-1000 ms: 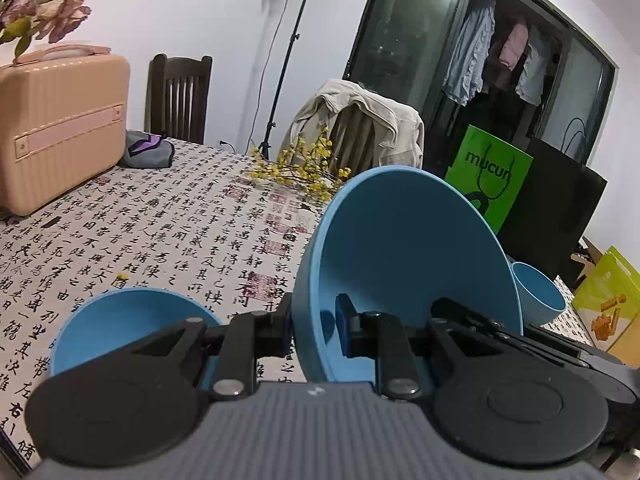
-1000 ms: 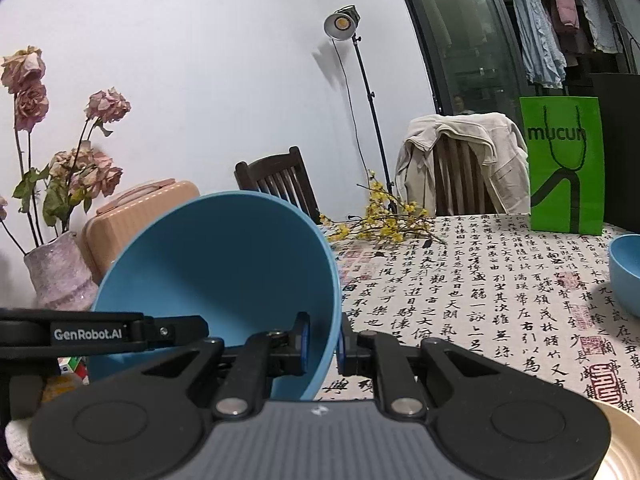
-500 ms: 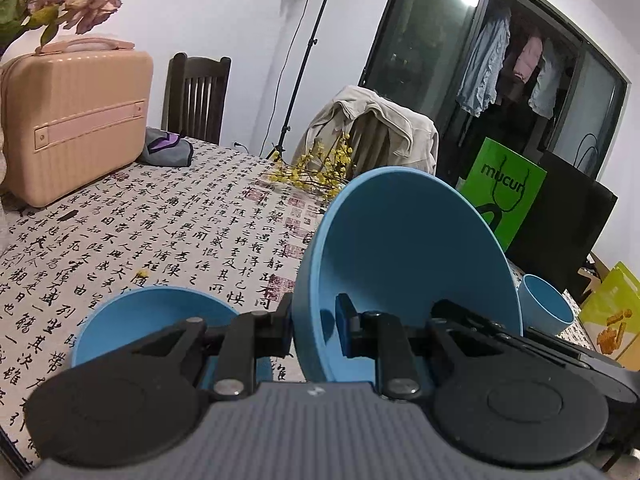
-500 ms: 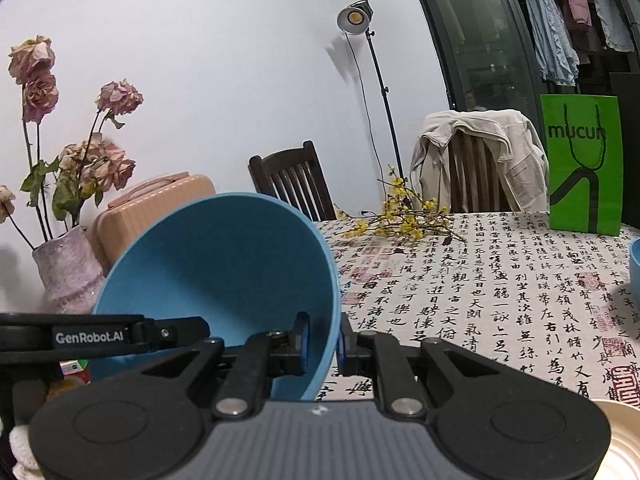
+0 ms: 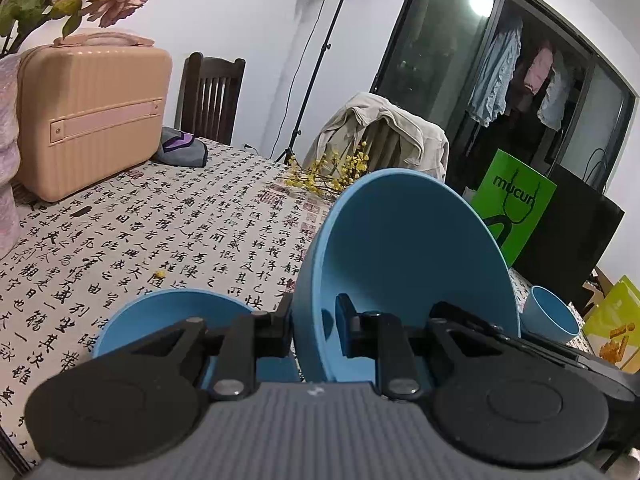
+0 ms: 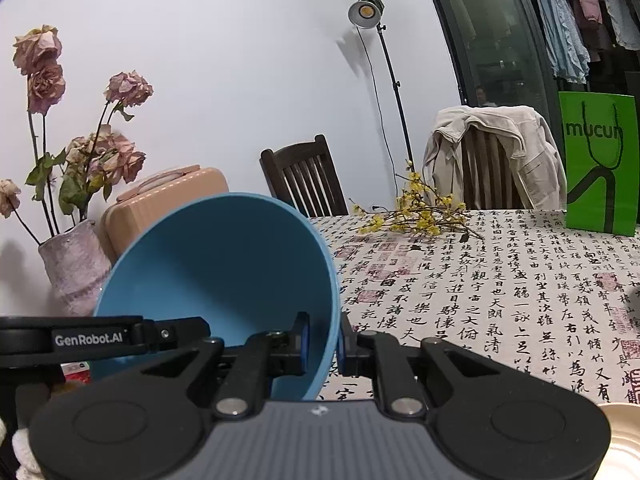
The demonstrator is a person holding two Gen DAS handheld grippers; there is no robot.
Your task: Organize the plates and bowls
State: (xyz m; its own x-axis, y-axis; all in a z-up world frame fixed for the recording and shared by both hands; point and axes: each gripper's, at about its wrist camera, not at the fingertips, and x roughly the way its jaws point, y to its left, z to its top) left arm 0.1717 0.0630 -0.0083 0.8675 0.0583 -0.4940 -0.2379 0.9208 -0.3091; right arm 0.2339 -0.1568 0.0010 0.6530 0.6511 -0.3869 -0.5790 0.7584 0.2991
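A large blue bowl (image 5: 408, 264) hangs tilted above the table. My left gripper (image 5: 314, 316) is shut on its near left rim. My right gripper (image 6: 323, 340) is shut on the right rim of the blue bowl (image 6: 216, 280), seemingly the same one. The other gripper's black body shows at the edge of each view. A second blue bowl (image 5: 172, 312) sits on the patterned tablecloth (image 5: 160, 232) just below my left gripper. A small blue cup (image 5: 552, 316) stands to the right. The edge of a beige plate (image 6: 624, 440) shows at the lower right.
A peach suitcase (image 5: 92, 112) and a vase of dried roses (image 6: 76, 264) stand at the table's left end. A yellow flower sprig (image 6: 416, 220) and a green paper bag (image 6: 600, 168) lie toward the far side. Chairs and a lamp stand are behind the table.
Both grippers have carried the tilted bowl a little to the left, so the table and room slide right in both views. Both grips are unchanged.
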